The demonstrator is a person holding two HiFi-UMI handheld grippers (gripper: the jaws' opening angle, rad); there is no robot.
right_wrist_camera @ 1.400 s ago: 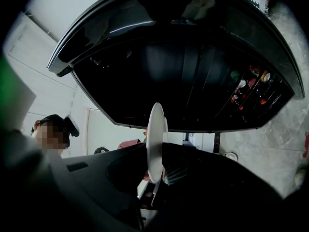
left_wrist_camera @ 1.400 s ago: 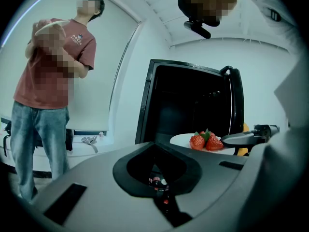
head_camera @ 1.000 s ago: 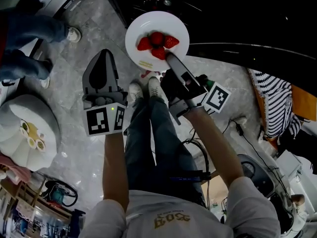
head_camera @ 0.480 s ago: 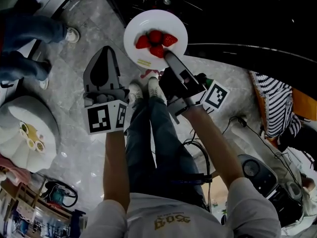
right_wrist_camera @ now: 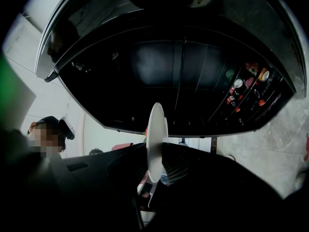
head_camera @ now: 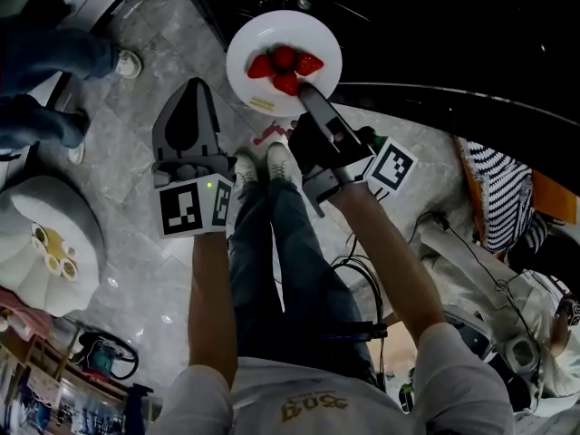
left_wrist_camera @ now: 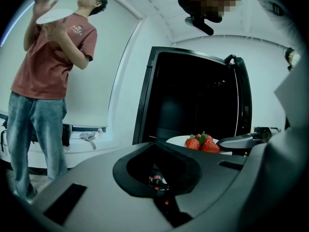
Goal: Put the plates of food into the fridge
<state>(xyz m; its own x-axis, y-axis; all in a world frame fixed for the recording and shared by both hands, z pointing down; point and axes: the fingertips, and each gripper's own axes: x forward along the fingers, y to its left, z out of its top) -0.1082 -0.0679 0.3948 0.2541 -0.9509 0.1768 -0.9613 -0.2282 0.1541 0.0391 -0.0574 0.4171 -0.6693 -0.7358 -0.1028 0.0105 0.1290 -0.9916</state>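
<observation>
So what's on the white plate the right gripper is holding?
A cluster of red strawberries sits on the plate, with a small yellowish scrap near its rim. The right gripper clamps that rim, so whatever lies under its upper jaw is covered.

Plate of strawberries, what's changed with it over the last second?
The right gripper has carried the plate a little further up the head view, toward the dark fridge opening. The left gripper has drifted slightly the same way. Unchanged: the right gripper stays shut on the plate's rim, the strawberries lie as before, and the left gripper is shut and empty.
</observation>
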